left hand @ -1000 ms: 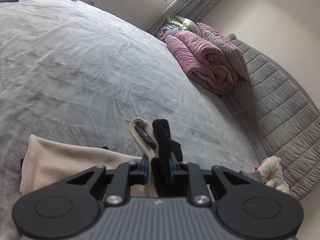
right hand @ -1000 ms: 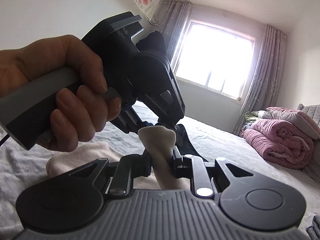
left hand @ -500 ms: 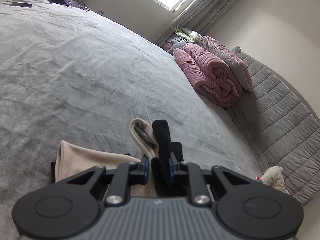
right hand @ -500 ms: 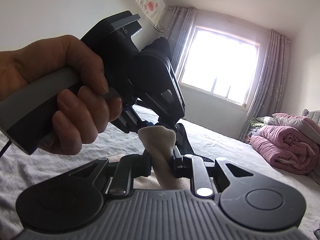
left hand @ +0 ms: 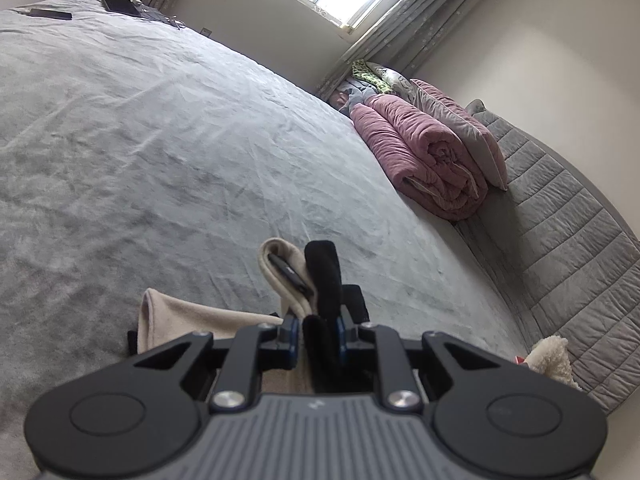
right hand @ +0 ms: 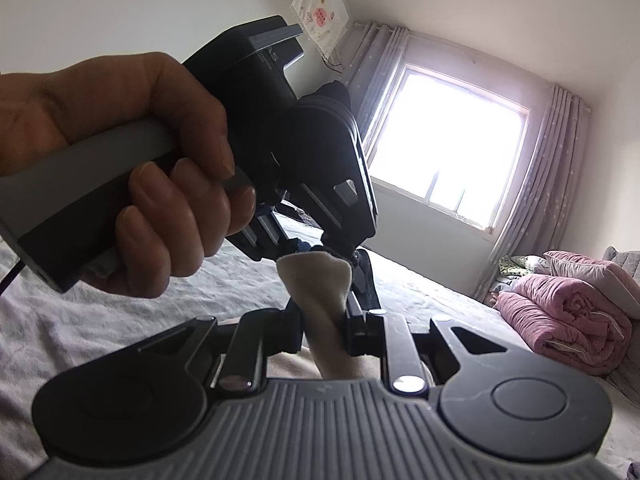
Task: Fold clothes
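Observation:
A beige garment with black parts hangs between both grippers above the grey bed point(left hand: 160, 140). In the left wrist view my left gripper point(left hand: 320, 312) is shut on the garment's black fabric point(left hand: 324, 276), with a beige fold point(left hand: 276, 268) beside it and more beige cloth point(left hand: 172, 316) hanging lower left. In the right wrist view my right gripper point(right hand: 322, 308) is shut on the beige cloth point(right hand: 316, 280). Just above it, nearly tip to tip, is the left gripper point(right hand: 316, 246), held by a hand point(right hand: 140, 168).
A rolled pink quilt point(left hand: 424, 156) and a grey pillow point(left hand: 472, 136) lie by the padded headboard point(left hand: 560, 240). A white plush toy point(left hand: 548, 360) sits at the bed's right edge. Dark flat devices point(left hand: 120, 4) rest at the far corner. A bright window point(right hand: 444, 152) is behind.
Both grippers keep their hold and have risen and tilted slightly. The hanging beige cloth has drawn in closer under the left gripper.

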`<state>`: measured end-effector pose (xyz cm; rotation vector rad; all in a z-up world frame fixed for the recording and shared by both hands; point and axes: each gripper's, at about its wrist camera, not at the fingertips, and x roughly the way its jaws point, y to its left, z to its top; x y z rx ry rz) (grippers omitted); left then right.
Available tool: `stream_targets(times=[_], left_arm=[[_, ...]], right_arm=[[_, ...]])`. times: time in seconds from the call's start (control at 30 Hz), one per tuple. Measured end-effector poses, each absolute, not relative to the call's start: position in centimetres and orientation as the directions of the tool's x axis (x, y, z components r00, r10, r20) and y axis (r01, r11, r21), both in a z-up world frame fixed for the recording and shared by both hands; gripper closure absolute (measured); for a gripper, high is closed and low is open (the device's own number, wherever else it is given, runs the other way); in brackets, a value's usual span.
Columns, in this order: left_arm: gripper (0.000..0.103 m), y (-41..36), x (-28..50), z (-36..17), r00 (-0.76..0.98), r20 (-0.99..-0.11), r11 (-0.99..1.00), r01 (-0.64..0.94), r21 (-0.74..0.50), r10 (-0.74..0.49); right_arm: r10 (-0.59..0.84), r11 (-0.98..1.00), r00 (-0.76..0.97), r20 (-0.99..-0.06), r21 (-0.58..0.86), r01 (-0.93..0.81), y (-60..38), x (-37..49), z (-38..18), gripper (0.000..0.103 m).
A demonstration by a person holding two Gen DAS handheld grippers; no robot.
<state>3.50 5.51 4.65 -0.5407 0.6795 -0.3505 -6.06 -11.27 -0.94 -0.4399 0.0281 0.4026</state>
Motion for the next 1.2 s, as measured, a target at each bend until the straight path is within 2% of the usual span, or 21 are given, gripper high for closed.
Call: stream_targets(times=[0.57, 0.97, 1.2], left_arm=[[0.086, 8.4, 3.7, 1.2, 0.727, -0.555, 0.854, 0.084, -0.513, -0.404], [0.086, 8.5, 3.7, 0.1, 0.725, -0.551, 0.851, 0.094, -0.516, -0.414], [0.086, 8.2, 3.5, -0.3, 0.733, -0.555, 0.867, 0.094, -0.489, -0.393]], right_arm=[[0.322, 0.817, 0.921, -0.220, -0.427, -0.388, -7.1, -6.1, -3.0, 0.082], [0.312, 0.720, 0.929, -0.201, -0.588, -0.369, -6.7, -6.5, -4.8, 0.082], [0.317, 0.687, 0.926, -0.204, -0.624, -0.373, -6.4, -6.8, -5.3, 0.082]])
